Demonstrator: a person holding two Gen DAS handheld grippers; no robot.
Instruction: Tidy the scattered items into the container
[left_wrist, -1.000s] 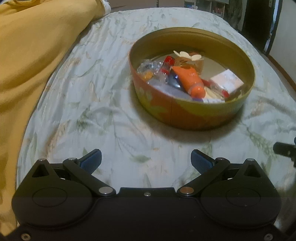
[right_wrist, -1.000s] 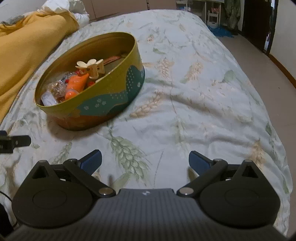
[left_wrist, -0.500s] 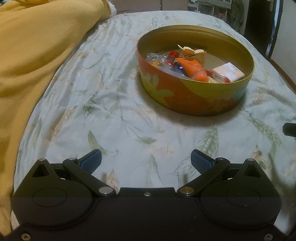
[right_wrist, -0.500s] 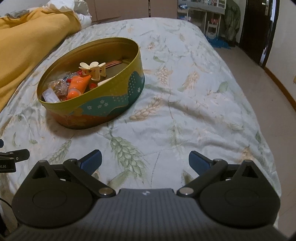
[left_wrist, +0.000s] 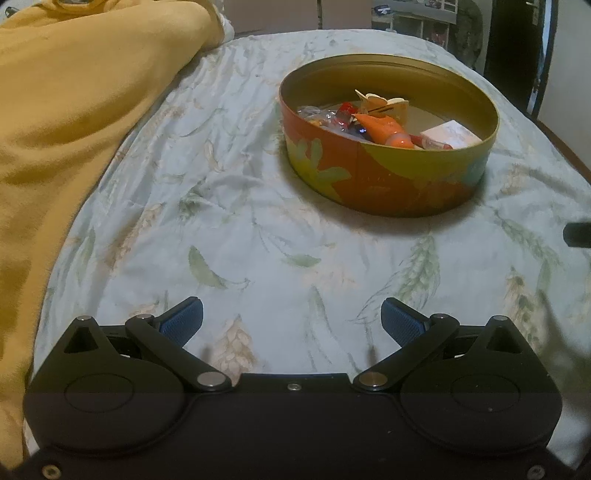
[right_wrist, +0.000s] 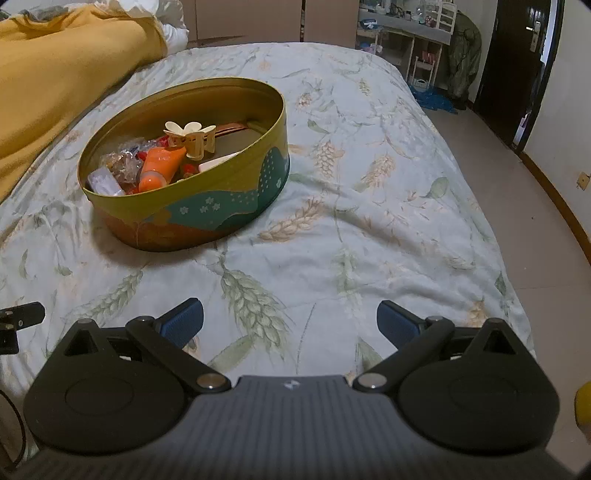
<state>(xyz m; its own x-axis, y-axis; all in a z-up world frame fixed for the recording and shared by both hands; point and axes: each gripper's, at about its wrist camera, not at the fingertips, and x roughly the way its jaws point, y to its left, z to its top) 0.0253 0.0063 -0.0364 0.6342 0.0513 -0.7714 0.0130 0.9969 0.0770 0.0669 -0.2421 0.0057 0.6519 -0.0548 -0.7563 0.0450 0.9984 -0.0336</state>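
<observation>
Left gripper (left_wrist: 291, 317): jaws spread wide, nothing between them, over the bed (left_wrist: 229, 229). Right gripper (right_wrist: 290, 319): jaws likewise spread and empty, over the same leaf-print cover.

Tin (left_wrist: 391, 184) sits on the bed, far right in the left view, far left in the right view (right_wrist: 192, 218). Inside: orange tube (right_wrist: 160, 166), cream hair clip (right_wrist: 194, 138), clear wrapped bits (right_wrist: 120, 164).

Left view only: orange side of the tin with a green leaf, and a pale pink box (left_wrist: 450, 133) against the tin's right inner wall. Right view only: teal band with small flowers on the tin, floor (right_wrist: 517, 192), shelf (right_wrist: 417, 40) and dark door (right_wrist: 513, 66) far right.

Yellow blanket (left_wrist: 66, 122) lies on the left of the bed in both views. A dark piece of the other gripper shows at each view's edge.
</observation>
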